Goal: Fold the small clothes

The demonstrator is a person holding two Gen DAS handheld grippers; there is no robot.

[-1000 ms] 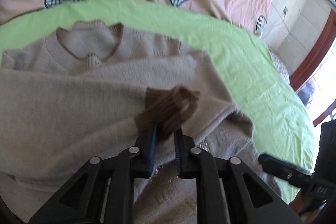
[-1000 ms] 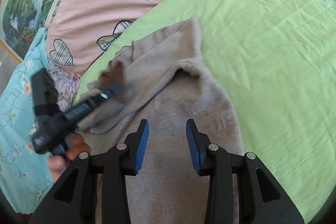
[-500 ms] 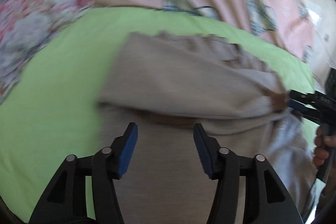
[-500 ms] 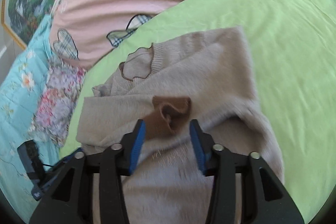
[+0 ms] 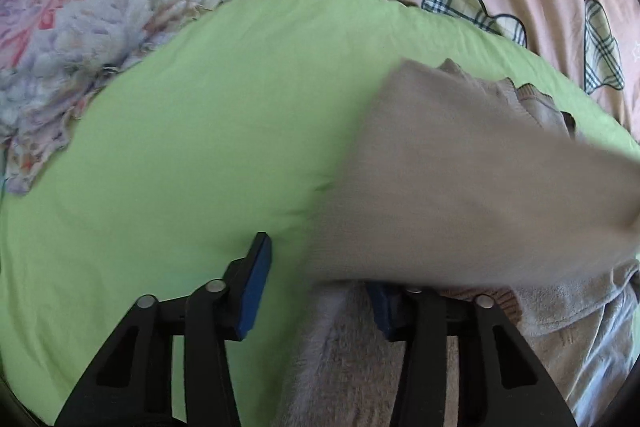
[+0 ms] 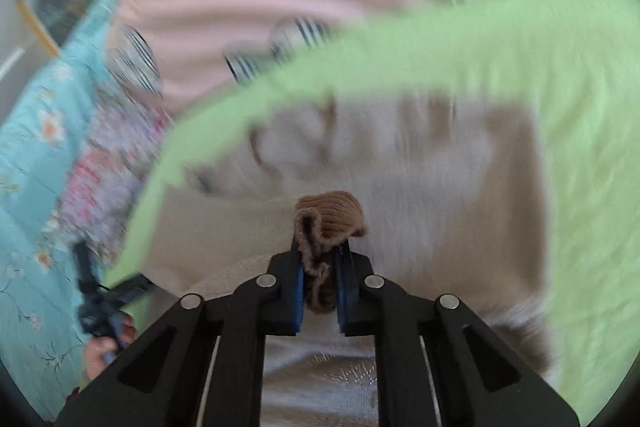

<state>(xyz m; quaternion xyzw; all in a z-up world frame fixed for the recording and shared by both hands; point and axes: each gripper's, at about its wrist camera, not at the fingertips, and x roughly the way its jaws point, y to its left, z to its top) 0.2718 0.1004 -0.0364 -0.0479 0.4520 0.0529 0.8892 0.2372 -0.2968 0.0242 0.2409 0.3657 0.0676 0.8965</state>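
1. The sweater (image 6: 420, 163) lies on the green sheet (image 5: 168, 163) of the bed, and by my reckoning the fold is about half done: one sleeve (image 5: 460, 195) is laid across the body, but the hem end nearest the grippers looks not yet folded up.
2. The right gripper (image 6: 320, 275) is clamped on the brown cuff (image 6: 330, 215) of that sleeve, holding it over the middle of the sweater.
3. The left gripper (image 5: 320, 291) stands wide apart and holds nothing; one finger is over bare sheet, the other is half hidden under the sleeve at the sweater's edge.
4. What's left, I'd say: lay the cuff down, then fold the body.
5. Only the right view shows the cuff and the neckline, though it is badly blurred.
6. Only the left view shows the sweater's side edge, the bare sheet beside it, and a floral cloth (image 5: 92, 27) beyond.
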